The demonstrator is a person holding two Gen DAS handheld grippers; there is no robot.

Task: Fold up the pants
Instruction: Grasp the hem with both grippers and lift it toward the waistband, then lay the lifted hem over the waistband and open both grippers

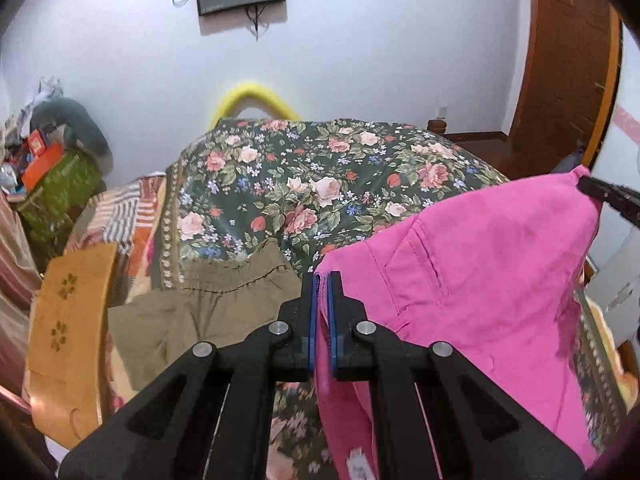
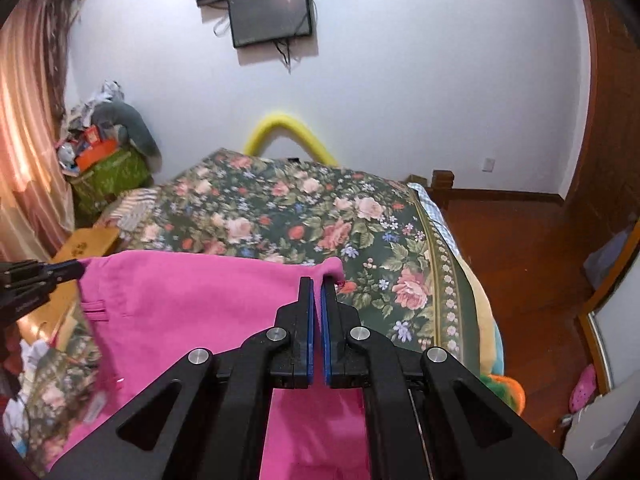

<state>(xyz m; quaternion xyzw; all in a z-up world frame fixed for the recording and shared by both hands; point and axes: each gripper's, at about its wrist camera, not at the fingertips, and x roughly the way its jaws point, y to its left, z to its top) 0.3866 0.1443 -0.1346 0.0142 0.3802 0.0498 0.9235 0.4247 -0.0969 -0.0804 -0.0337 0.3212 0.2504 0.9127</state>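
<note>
The pink pants [image 1: 480,264] are held up above the near part of the bed, stretched by the waistband between the two grippers. The left gripper [image 1: 321,280] is closed down to a narrow slit on one waistband corner, with pink cloth pinched between its blue pads. The right gripper [image 2: 317,284] is likewise nearly closed on the opposite corner, a fold of cloth being seen to poke out past its tips.

In the left wrist view alone, an olive-green garment [image 1: 200,304] is seen lying flat on the floral bedspread [image 1: 304,168] towards its left edge, beside a wooden board [image 1: 72,320] with flower cut-outs. In the right wrist view alone, the right edge of the bedspread, the wooden floor [image 2: 520,248] and a pink slipper [image 2: 585,390] are recorded.

A green bag [image 2: 112,178] stands past the bed's far left corner, heaped with an orange box [image 2: 96,156] and other items not identifiable.
</note>
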